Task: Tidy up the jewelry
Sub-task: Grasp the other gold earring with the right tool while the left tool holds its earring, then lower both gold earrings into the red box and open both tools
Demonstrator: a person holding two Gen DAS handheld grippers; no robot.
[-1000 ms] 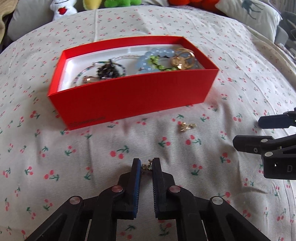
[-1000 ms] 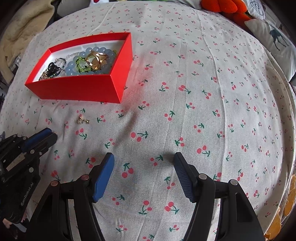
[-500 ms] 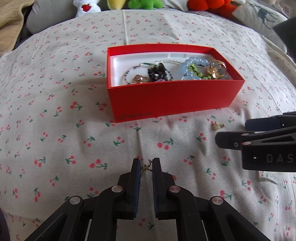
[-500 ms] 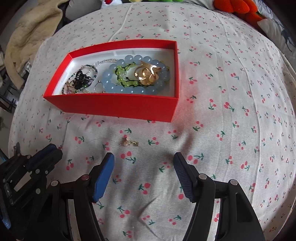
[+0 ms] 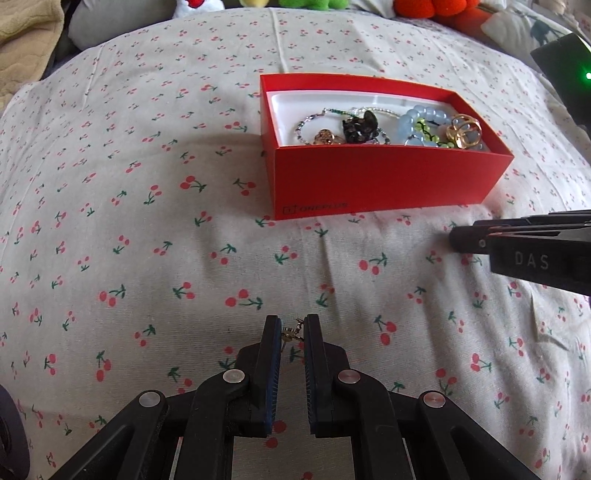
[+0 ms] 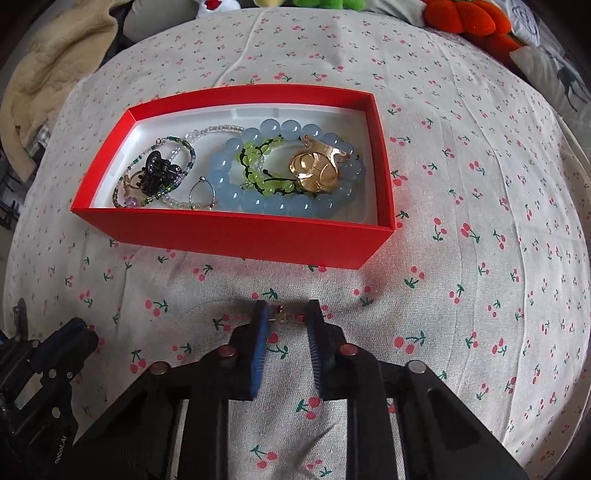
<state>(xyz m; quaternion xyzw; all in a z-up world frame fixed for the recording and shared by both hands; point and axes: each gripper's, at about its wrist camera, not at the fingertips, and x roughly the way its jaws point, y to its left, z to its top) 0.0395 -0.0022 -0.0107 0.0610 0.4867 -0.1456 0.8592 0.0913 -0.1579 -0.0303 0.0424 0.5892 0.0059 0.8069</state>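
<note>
A red box [image 5: 384,181] [image 6: 236,236] lies on the cherry-print bedspread and holds a blue bead bracelet [image 6: 280,201], a green bead bracelet [image 6: 258,173], a gold piece [image 6: 314,170], a black clip [image 6: 155,173] and thin bead strands. My left gripper [image 5: 290,330] is shut on a small gold earring [image 5: 290,332], held above the bedspread in front of the box. My right gripper [image 6: 284,315] has its jaws closed around a second small gold earring [image 6: 280,315] that lies on the bedspread just in front of the box. The right gripper [image 5: 517,243] also shows in the left wrist view.
Plush toys [image 6: 465,18] and a pillow [image 6: 546,70] lie along the far edge of the bed. A beige blanket [image 6: 48,70] is heaped at the far left. The left gripper body [image 6: 37,376] sits at the lower left of the right wrist view.
My right gripper moved left and forward over the loose earring and narrowed its jaws around it. My left gripper drifted left with its earring still held, so the box now sits right of centre.
</note>
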